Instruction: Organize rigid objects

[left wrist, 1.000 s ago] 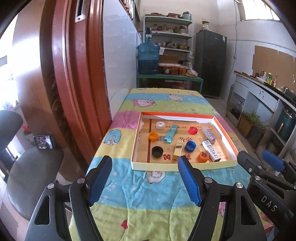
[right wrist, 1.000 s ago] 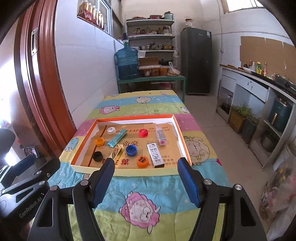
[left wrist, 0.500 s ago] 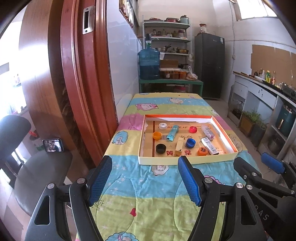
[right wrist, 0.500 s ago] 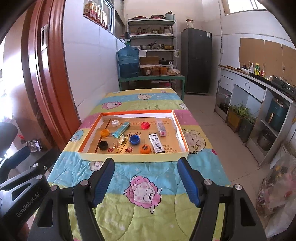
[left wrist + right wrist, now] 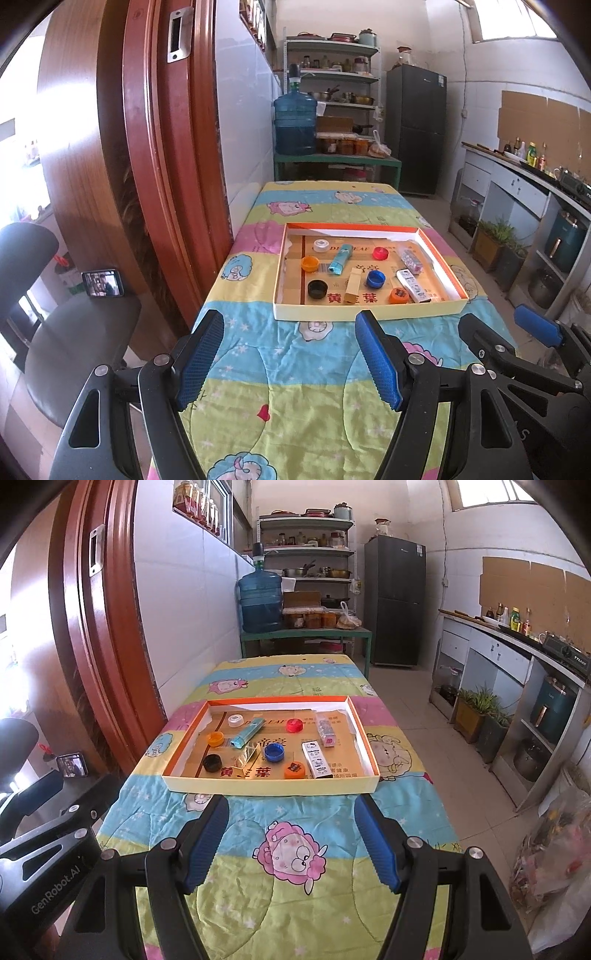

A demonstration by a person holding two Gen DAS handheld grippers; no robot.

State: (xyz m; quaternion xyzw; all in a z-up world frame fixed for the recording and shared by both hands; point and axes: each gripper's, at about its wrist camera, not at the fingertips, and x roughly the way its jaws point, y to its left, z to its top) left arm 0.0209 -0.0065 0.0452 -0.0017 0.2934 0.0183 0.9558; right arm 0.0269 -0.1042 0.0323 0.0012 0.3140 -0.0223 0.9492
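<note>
While the desk (image 5: 295,849) carries the tray (image 5: 271,788), with five caps and four small boxes loose inside it, the left tool (image 5: 288,354) and right tool (image 5: 291,840) hover spread and empty; sorted or unsorted, I cannot judge.
</note>
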